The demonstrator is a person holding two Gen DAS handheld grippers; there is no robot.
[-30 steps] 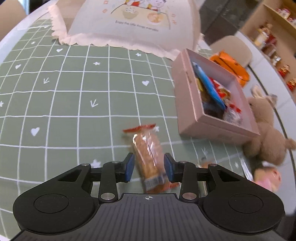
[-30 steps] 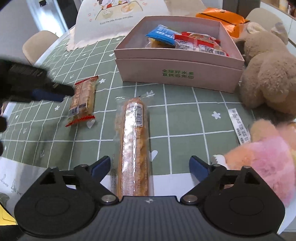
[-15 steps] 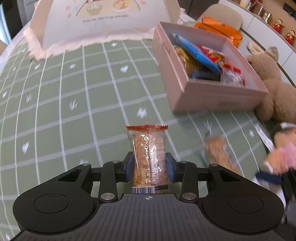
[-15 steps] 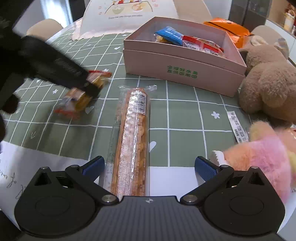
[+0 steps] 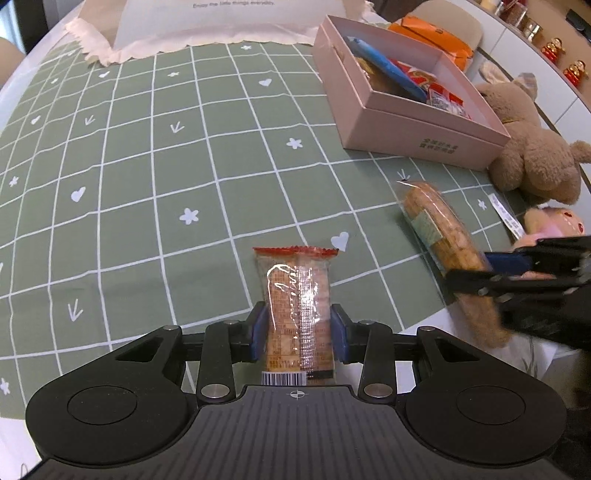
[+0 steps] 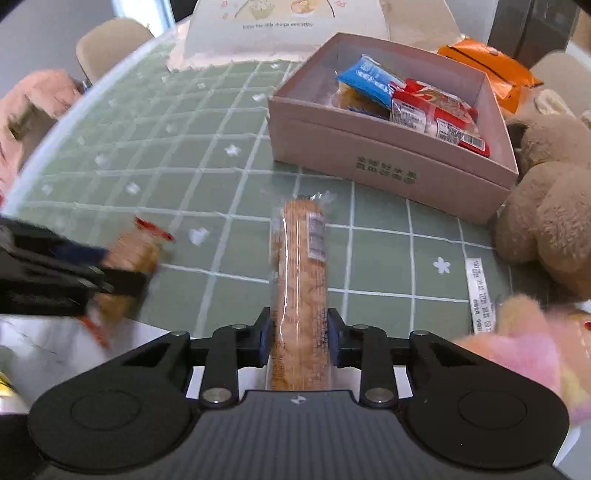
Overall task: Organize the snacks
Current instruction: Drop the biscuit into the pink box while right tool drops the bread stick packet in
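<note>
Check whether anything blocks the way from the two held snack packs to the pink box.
Nothing visible does. Bare tablecloth lies between the long pack, the short pack and the pink box; the box's top is open.

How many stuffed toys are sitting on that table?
2. A brown plush bear sits right beside the pink cardboard box, and a pink fluffy plush toy lies nearer the camera. More may be hidden beyond the frame.

At twelve o'clock, the white bag reads "Enjoy the little things everyday"; green characters on the pink box seem illegible.
</note>
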